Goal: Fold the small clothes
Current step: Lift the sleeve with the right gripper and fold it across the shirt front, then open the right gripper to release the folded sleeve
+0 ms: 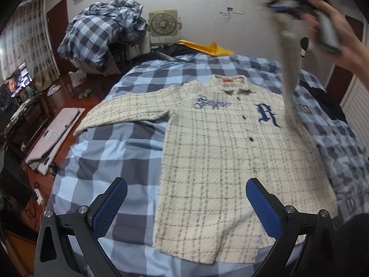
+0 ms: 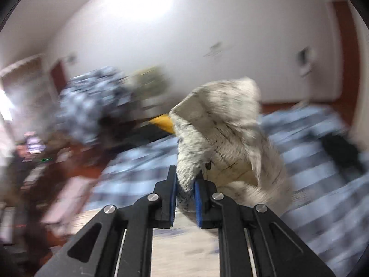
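Shirt (image 1: 230, 152) lies flat on the bed (image 1: 110, 161), collar at the far end. One sleeve (image 1: 122, 108) spreads left of the shirt body; the other sleeve (image 2: 221, 133) hangs raised right of it, in the right gripper (image 2: 185, 184). Behind the bed: fan (image 1: 163, 23), heaped duvet (image 1: 103, 32) to its left. Left gripper (image 1: 186, 198) sits over the shirt hem.

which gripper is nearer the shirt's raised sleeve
Right. The right gripper has the raised sleeve between its jaws; the left gripper hovers open over the shirt's hem.
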Demonstrator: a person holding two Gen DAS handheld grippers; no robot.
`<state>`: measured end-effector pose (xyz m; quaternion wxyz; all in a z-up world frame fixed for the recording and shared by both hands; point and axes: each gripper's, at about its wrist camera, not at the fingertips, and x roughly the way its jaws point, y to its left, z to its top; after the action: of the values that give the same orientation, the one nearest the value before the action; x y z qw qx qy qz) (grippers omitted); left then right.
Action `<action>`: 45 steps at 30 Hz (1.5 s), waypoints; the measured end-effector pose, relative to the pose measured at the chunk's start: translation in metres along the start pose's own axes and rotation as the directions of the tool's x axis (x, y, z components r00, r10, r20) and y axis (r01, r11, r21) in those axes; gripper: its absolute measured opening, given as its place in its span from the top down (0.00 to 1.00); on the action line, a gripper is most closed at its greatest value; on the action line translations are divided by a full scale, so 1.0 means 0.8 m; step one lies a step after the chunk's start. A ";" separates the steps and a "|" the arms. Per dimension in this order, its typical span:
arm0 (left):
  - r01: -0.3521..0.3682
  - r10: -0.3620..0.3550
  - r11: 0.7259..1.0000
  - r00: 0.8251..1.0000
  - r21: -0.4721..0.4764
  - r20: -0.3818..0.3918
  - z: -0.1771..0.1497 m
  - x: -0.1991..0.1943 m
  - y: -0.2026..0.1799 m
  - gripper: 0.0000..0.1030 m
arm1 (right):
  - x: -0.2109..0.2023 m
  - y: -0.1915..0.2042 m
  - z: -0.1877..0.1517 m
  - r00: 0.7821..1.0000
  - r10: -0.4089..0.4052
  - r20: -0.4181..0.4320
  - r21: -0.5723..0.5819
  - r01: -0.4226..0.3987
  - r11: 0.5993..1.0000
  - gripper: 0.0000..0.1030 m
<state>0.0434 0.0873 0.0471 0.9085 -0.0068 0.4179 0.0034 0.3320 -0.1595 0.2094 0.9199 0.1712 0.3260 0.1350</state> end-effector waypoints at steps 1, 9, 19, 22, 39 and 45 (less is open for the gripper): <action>-0.004 0.004 1.000 1.000 -0.004 -0.002 -0.001 0.001 0.003 0.00 | 0.028 0.015 -0.016 0.994 0.102 -0.049 0.048 -0.100 0.994 0.78; 0.000 0.000 1.000 1.000 0.004 -0.031 -0.006 0.005 0.005 0.00 | 0.130 0.062 -0.153 0.862 0.324 -0.389 0.104 -0.308 0.946 0.29; 0.008 -0.005 0.998 0.999 0.062 -0.054 -0.011 0.013 -0.019 0.00 | 0.028 -0.113 -0.164 0.916 -0.222 -0.335 -0.107 0.197 0.975 0.23; -0.015 0.019 0.998 0.998 0.061 -0.059 -0.010 0.019 -0.018 0.00 | -0.011 -0.157 -0.177 0.870 -0.410 -0.274 -0.124 0.391 0.912 0.23; -0.012 0.007 1.000 0.971 -0.018 -0.238 0.107 0.233 -0.039 0.00 | 0.046 -0.314 -0.247 0.723 -0.553 -0.415 -0.302 0.464 0.833 0.23; 0.005 -0.026 0.996 0.968 -0.086 -0.249 0.142 0.321 -0.055 0.00 | 0.065 -0.344 -0.241 0.787 -0.405 -0.466 -0.099 0.408 0.908 0.23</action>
<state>0.2972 0.0449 -0.0740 0.8474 -0.0491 0.5285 0.0131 0.2840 -0.3461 -0.0709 0.8179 0.0618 0.5713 -0.0291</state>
